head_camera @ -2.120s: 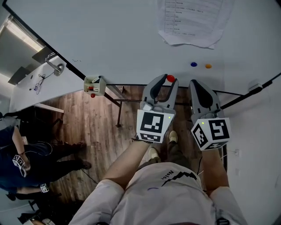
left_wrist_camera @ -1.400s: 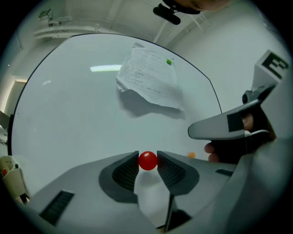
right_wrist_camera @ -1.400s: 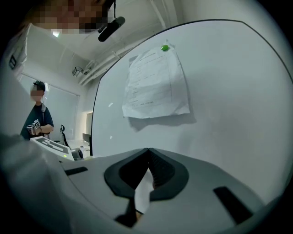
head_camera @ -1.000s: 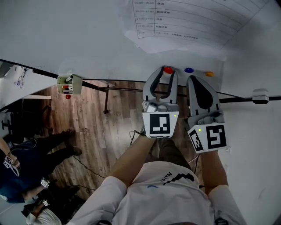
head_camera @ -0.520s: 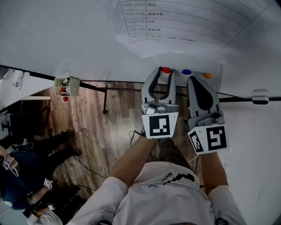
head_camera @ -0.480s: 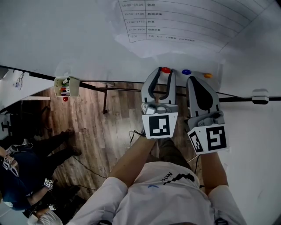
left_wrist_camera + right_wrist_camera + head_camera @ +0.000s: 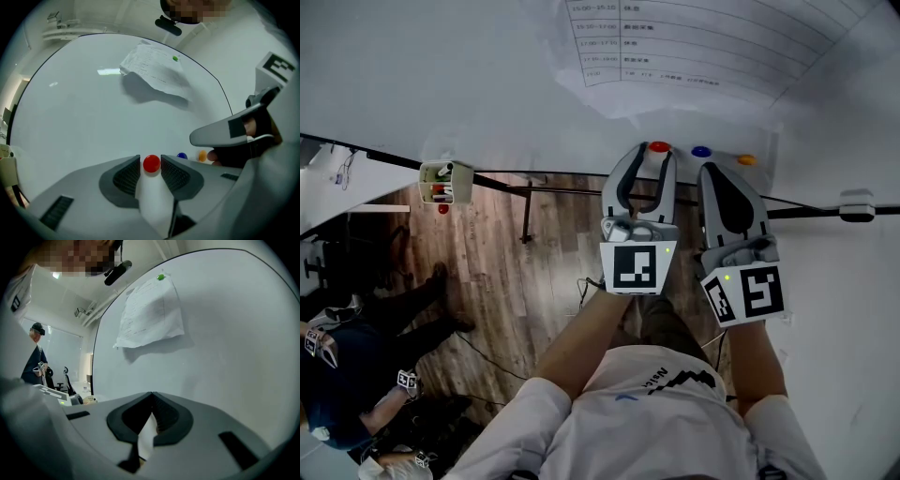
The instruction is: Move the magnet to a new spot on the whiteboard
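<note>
A red round magnet [image 7: 659, 147] sits at the whiteboard's [image 7: 441, 84] lower edge, held between the tips of my left gripper [image 7: 657, 154]. In the left gripper view the jaws of the left gripper [image 7: 151, 165] press on both sides of the red magnet [image 7: 151, 163]. A blue magnet [image 7: 701, 151] and an orange magnet [image 7: 747, 159] stick to the board just to its right. My right gripper [image 7: 715, 172] hovers below those two, shut and empty; the right gripper view shows the right gripper [image 7: 152, 395] with its jaws meeting.
A printed paper sheet [image 7: 694, 56] hangs on the board above, pinned by a green magnet [image 7: 175, 58]. A pen tray [image 7: 445, 181] is fixed to the board's frame at the left. Another person [image 7: 347, 375] stands on the wooden floor at lower left.
Over two seconds my left gripper carried the red magnet up to the board's lower edge, left of the blue magnet. In the last half second almost nothing moved.
</note>
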`<state>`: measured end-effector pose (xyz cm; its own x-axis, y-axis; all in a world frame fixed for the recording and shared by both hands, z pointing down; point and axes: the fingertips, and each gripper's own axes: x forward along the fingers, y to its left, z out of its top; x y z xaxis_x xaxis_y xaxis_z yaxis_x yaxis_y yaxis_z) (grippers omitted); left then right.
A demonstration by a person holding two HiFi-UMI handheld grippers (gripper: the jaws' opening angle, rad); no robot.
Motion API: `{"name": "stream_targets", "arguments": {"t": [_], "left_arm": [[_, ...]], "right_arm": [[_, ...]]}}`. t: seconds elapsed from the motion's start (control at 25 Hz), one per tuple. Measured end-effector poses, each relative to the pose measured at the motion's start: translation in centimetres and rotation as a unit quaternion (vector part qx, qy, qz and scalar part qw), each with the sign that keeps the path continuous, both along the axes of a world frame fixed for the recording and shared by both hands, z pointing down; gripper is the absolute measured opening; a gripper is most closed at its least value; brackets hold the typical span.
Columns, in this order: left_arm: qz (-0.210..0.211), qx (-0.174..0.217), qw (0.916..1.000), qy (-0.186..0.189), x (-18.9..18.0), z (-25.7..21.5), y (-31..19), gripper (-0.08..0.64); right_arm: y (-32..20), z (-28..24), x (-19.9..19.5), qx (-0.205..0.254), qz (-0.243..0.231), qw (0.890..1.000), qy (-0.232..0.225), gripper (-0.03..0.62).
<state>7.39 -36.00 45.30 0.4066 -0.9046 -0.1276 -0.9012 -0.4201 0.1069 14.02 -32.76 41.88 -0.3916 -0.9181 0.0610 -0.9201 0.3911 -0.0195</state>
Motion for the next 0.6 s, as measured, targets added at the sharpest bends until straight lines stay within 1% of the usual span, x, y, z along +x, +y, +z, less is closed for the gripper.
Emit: {"name": "stream_targets", "arguments": {"t": [0.08,0.2,0.4,0.6], "left_arm": [[-0.003,0.003,1.0,-0.002,-0.4,-0.3,0.3,0.133],[0.005,0.002,0.9999,-0.015,-0.8,-0.7,1.4,0.133],[0.032,-0.014,0.9994,0.0,-1.9,-1.9,4.2,0.13],[0.06,-0.03,0.9978,0.003,-3.6,-3.2,7.4,0.089]], "right_arm": [[0.1,0.1,-0.2,-0.003,-0.001,1.0,-0.003,0.012],[0.5,0.5,-0.8,-0.01,-0.005,1.0,-0.008,0.012],[1.8,0.6,-2.3,-0.018,-0.008,1.0,-0.017,0.012],[3.8,0.2,-3.5,-0.023,-0.003,0.999,-0.036,0.012]]}}
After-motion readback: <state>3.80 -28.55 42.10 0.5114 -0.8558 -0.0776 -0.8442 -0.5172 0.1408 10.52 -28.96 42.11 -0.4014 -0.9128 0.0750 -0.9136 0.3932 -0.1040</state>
